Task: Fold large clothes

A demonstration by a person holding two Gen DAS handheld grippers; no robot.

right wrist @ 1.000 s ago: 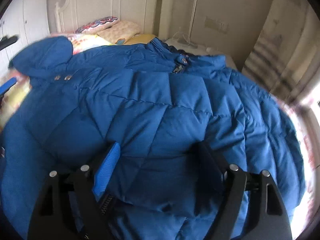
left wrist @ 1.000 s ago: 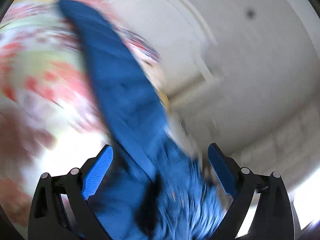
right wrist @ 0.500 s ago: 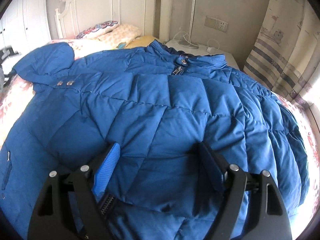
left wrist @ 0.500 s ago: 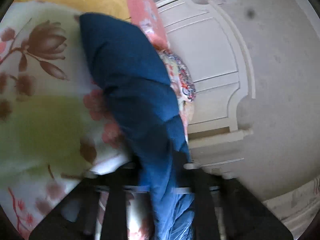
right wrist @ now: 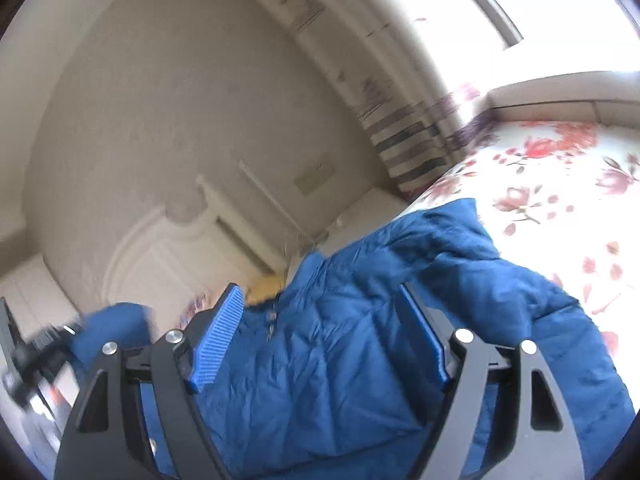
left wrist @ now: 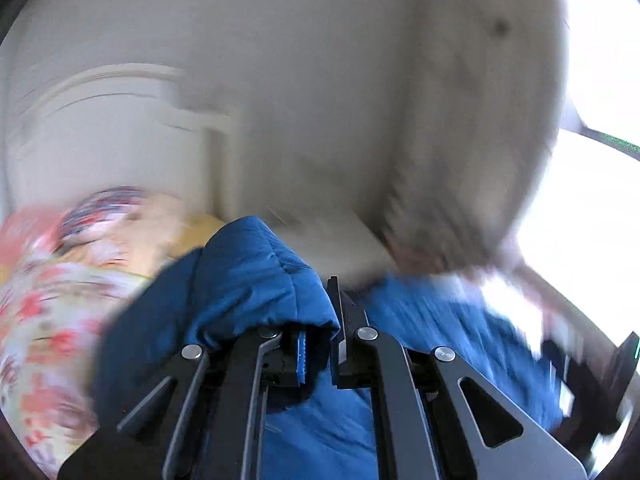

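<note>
Folding sleeve inward | left claw (left wrist: 320, 344) clamped on jacket (right wrist: 340, 360) sleeve (left wrist: 256, 280) — we carry it low, flat | right claw (right wrist: 320, 344) apart above jacket

Blurred pillows (left wrist: 120, 216) beyond jacket (left wrist: 256, 280)

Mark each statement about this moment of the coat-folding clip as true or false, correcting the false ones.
1. The left hand-held gripper is shut on a fold of the blue coat. True.
2. The right hand-held gripper is clamped on the coat. False: its fingers are spread apart, the coat lying between them ungripped.
3. The coat lies on a floral bedsheet. True.
4. The coat is red. False: it is blue.
5. A white headboard stands beyond the coat. True.
</note>
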